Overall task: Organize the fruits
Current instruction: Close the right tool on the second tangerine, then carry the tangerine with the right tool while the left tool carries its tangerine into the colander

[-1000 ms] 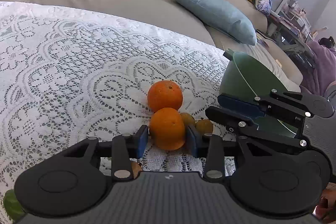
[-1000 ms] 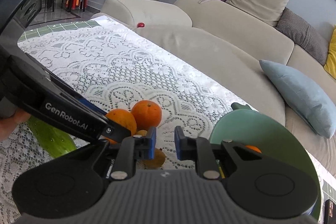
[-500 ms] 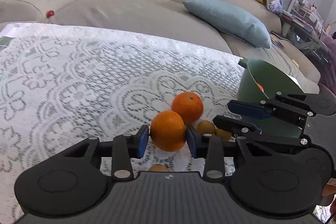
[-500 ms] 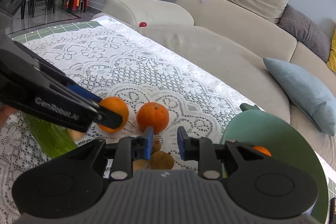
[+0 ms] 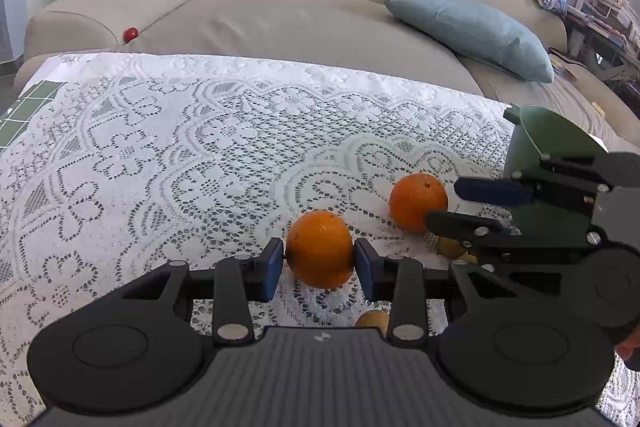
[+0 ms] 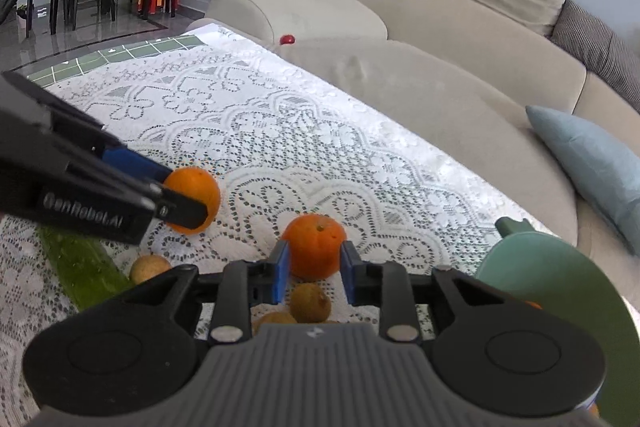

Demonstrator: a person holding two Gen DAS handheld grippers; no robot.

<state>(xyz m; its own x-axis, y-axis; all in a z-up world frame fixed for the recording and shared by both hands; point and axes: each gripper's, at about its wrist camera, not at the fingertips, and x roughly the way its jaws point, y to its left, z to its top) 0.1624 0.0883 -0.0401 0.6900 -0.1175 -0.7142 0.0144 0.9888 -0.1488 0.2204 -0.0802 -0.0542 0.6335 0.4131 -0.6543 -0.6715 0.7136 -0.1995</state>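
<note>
Left wrist view: the left gripper (image 5: 320, 262) is clenched on an orange (image 5: 320, 247), both blue pads against its sides. Ahead and right, the right gripper (image 6: 313, 270) has just been opening, its jaws parted around a second orange (image 6: 314, 245) without pressing it. Beyond that to the right stands a green bowl (image 5: 532, 147).

Open lace tablecloth (image 5: 180, 155): far and left. Obstructions near right: green bowl (image 6: 560, 287), loose orange (image 6: 314, 249), small brown fruits (image 6: 310, 303), cucumber (image 6: 80, 267) near left.
</note>
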